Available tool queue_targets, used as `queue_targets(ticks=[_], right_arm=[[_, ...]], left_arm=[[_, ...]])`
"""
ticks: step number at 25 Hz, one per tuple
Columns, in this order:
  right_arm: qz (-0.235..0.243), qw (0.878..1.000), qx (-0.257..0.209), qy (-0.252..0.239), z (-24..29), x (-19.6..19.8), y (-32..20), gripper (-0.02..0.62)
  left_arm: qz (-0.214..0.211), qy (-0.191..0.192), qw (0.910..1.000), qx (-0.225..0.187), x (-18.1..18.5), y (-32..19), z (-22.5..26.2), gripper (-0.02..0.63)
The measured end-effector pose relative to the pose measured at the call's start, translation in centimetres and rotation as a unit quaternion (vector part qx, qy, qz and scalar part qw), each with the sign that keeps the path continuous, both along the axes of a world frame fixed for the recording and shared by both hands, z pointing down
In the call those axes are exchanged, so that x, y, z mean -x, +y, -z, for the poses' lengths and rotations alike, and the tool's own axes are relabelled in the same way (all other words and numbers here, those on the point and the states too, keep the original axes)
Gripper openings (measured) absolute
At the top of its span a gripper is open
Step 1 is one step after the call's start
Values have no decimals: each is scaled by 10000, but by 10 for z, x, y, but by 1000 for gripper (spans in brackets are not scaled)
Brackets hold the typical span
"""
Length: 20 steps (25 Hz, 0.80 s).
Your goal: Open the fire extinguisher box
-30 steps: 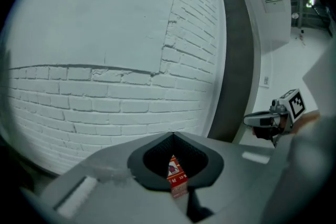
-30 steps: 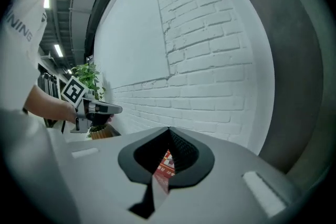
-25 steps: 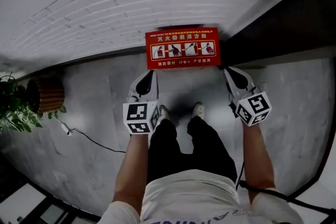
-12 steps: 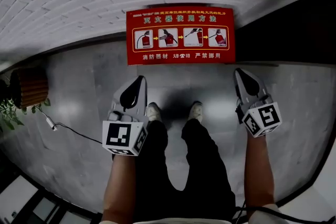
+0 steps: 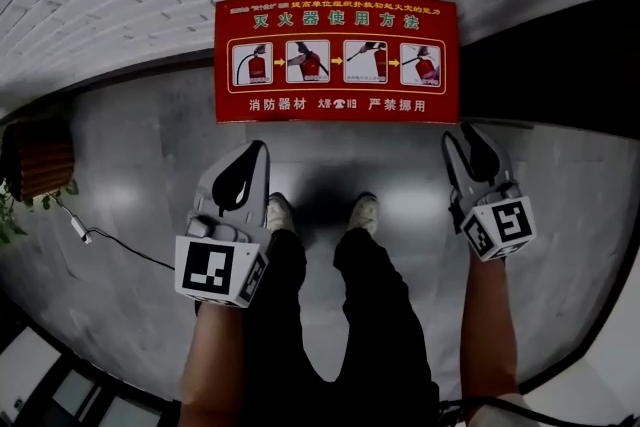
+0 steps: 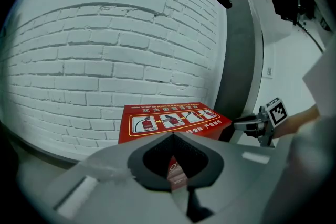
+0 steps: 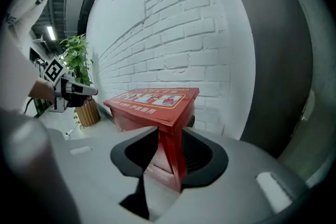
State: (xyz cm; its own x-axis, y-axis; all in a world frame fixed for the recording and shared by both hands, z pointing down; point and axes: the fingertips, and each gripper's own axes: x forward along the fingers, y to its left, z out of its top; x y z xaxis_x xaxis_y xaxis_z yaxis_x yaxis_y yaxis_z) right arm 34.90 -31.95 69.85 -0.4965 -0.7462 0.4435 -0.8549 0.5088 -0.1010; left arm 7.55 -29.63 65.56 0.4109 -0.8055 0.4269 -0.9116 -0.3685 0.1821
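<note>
The fire extinguisher box (image 5: pixel 335 60) is a red cabinet with a sloping lid that carries picture instructions. It stands on the floor against the white brick wall and its lid is down. It also shows as the red box (image 6: pixel 173 118) ahead of the left jaws and as the red box (image 7: pixel 152 102) ahead of the right jaws. My left gripper (image 5: pixel 258 147) hangs short of the box's left front corner, jaws together. My right gripper (image 5: pixel 468 130) is off the box's right front corner. Its jaws are opening and nothing is between them. Neither gripper touches the box.
The person's shoes (image 5: pixel 278 213) stand on the grey floor just in front of the box. A wicker planter (image 5: pixel 35 160) with a plant sits at the far left, and a thin cable (image 5: pixel 110 240) trails beside it. A dark panel (image 5: pixel 560 65) adjoins the box on the right.
The view has come closer to the box, which now looks larger. Both grippers sit lower in the view. The right jaws have parted.
</note>
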Motion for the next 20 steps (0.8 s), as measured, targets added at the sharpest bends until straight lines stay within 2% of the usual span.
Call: queue_targets(ticks=[3, 7, 13, 20], right_arm=[[85, 10000, -11, -28, 0, 4, -5, 132], [180, 9998, 34, -58, 0, 11, -9, 130], [119, 9998, 106, -98, 1, 11, -12, 118], [47, 9991, -282, -324, 45, 11, -12, 120]], left_arm=[[34, 54, 10000, 2, -1, -2, 1, 5], [-69, -97, 9999, 66, 3, -1, -2, 5], [158, 32, 9999, 46, 8, -10, 4, 5], [97, -74, 9999, 33, 9, -6, 8, 5]])
